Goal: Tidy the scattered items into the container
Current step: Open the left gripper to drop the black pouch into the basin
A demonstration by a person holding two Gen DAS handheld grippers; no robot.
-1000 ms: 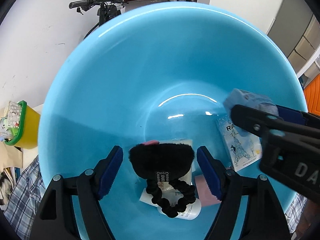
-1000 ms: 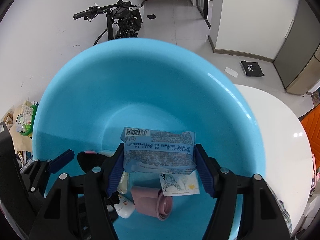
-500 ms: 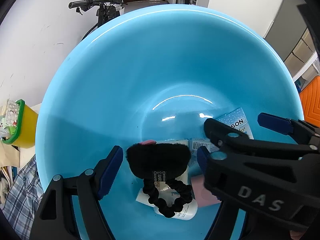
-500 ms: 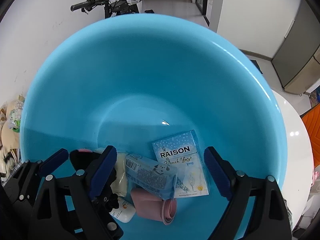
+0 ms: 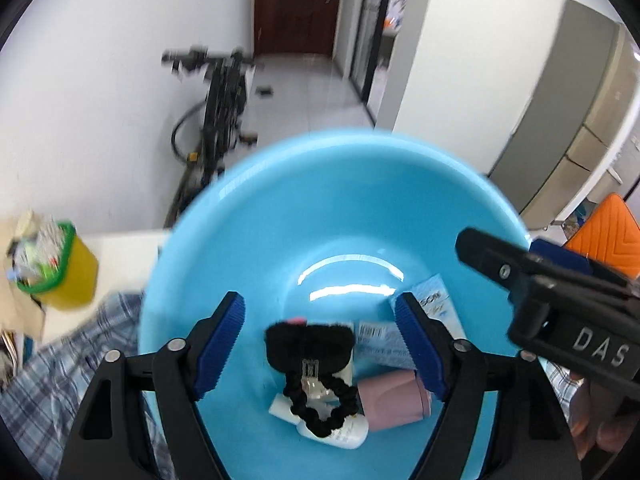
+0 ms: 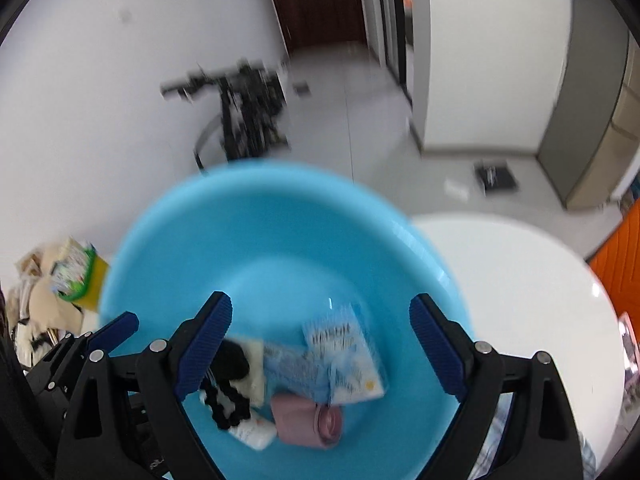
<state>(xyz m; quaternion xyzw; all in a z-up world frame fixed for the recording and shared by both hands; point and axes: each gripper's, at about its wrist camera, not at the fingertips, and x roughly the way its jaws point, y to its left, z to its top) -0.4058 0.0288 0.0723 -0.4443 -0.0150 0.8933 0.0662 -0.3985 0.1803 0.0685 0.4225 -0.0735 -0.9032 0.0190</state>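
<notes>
White round table [image 6: 520, 272] at right, bicycle [image 5: 218, 100] against the upper-left wall. Blue basin [image 5: 280, 216] centre frame holds the scrunchie [image 5: 316, 396] and packets [image 6: 344, 352]. Both grippers, left [image 5: 320, 344] and right [image 6: 320, 344], have pulled back higher since a second ago, jaws opening, empty.

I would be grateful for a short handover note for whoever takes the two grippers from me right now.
Left gripper: jaws opening, nothing held, above the blue basin.
Right gripper: jaws opening, nothing held, also above the basin.
In the basin: black hair scrunchie, pale blue wrapped packet, white and blue box, pink roll, small white tube.
Done: all these items lie inside the basin.
Left: no loose item shows on the white table or the checked cloth; much of both is out of view, so check them before stopping.
</notes>
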